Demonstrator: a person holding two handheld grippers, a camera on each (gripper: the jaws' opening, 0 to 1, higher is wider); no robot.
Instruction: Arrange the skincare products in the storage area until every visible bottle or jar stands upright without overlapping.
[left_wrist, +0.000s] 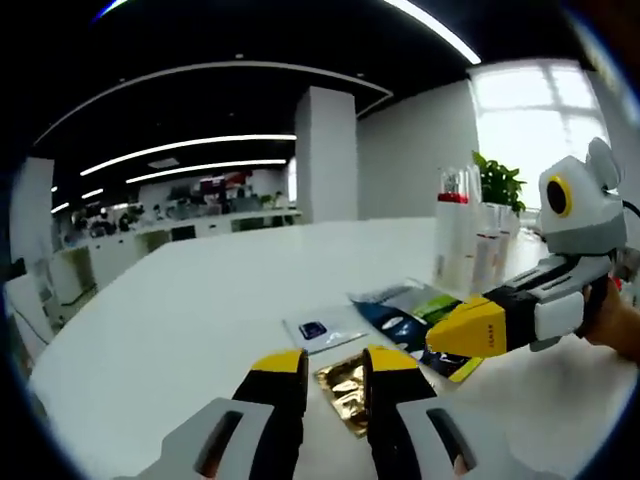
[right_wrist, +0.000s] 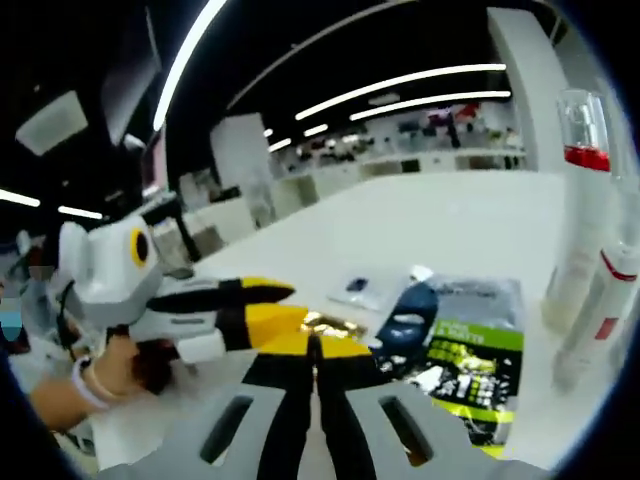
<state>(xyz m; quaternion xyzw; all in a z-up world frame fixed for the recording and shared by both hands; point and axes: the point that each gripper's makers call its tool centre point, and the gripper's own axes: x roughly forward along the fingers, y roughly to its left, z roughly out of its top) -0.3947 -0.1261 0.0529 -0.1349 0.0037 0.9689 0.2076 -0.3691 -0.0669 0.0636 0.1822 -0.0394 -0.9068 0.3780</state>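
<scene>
Bottles (left_wrist: 470, 235) upright on white table (left_wrist: 200, 310), far right in my left gripper view; tall bottle (right_wrist: 585, 200) with red band at right edge of my right gripper view. Flat sachets near them: gold sachet (left_wrist: 345, 385) between my left gripper (left_wrist: 335, 375) tips, white sachet (left_wrist: 320, 328) beyond, dark pack (right_wrist: 405, 318) and green pack (right_wrist: 470, 360) beside. Left jaws narrowly apart, empty. My right gripper (right_wrist: 314, 350) jaws pressed together, nothing held, tips over packs.
</scene>
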